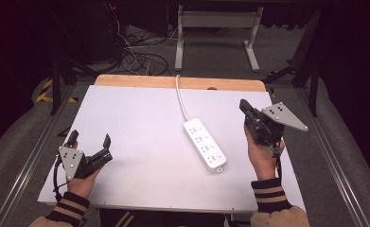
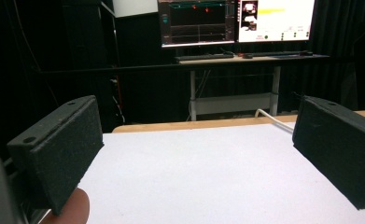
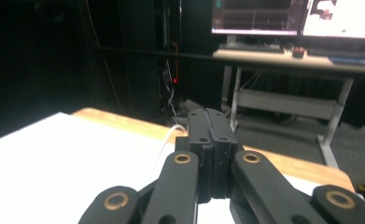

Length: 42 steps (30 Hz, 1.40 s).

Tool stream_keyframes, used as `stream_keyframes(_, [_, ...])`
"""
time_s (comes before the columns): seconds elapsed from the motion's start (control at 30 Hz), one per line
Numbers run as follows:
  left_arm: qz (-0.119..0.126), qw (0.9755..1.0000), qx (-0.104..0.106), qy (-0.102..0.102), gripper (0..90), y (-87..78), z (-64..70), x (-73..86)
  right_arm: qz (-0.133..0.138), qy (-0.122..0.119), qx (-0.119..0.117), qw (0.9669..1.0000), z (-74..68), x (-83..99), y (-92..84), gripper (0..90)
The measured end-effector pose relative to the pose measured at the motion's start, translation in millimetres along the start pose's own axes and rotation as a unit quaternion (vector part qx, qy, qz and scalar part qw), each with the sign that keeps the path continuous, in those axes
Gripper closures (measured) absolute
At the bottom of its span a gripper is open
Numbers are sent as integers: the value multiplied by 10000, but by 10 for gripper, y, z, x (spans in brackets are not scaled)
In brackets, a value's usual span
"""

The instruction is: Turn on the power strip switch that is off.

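- White and long, the power strip (image 1: 205,144) lay flat on the pale worktop (image 1: 140,156), a little right of its middle, with its cable (image 1: 180,97) running from the far end toward the wooden back edge (image 1: 140,81).
- The right gripper (image 1: 245,108) was raised just right of the power strip, apart from it, jaws clenched together with nothing between them; in the right gripper view the two black pads (image 3: 211,140) met face to face.
- The left gripper (image 1: 90,138) sat well to the left of the power strip, near the worktop's front left corner, jaws released and spread wide, grasping nothing.
- In the left gripper view only bare worktop lay between its pads (image 2: 59,149), and a fingertip (image 2: 70,207) showed under the left one.
- Beyond the power strip's far end stood a desk (image 2: 245,58) with lit screens (image 2: 236,21).
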<state>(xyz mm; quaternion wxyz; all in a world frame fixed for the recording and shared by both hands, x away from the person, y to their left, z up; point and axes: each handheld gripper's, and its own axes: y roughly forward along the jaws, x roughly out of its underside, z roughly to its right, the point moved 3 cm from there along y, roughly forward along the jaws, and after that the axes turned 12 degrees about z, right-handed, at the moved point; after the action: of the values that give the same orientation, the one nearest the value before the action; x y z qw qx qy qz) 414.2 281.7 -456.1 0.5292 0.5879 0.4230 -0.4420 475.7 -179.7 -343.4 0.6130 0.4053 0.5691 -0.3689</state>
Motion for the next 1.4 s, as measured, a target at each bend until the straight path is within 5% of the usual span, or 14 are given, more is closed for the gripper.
stream_keyframes(0.17, [19,9999,-112,43,21,-73,-57,-19,-470,142,-12,9988,129,70,-64,900])
stream_keyframes(0.4, [-24,9999,-163,-2,22,-84,-75,-14,-332,263,12,9991,191,-98,-488,900])
stream_keyframes(0.53, [-15,10000,-59,35,22,-60,-26,-5,-892,-7,175,9959,203,103,-649,900])
stream_keyframes(0.6, [-39,10000,-10,32,22,-37,-12,5,-1119,69,297,9933,303,248,-690,900])
stream_keyframes(0.67, [-56,10000,10,-23,22,-8,9,14,-1073,284,367,9931,416,276,-694,900])
stream_keyframes(0.77, [-74,9999,81,20,22,24,52,26,-977,202,340,9944,423,223,-656,900])
stream_keyframes(1.03, [-89,9998,131,80,22,25,73,37,-678,220,-148,9973,153,40,-116,900])
stream_keyframes(1.07, [-108,9999,115,64,22,14,54,39,-876,223,-266,9955,73,136,83,900])
stream_keyframes(1.3, [-110,9999,52,104,22,-55,9,29,-1371,-148,-616,9885,-283,342,576,900])
stream_keyframes(1.4, [-114,9999,-40,111,22,-114,-46,23,-1850,-308,-786,9791,-471,584,876,900])
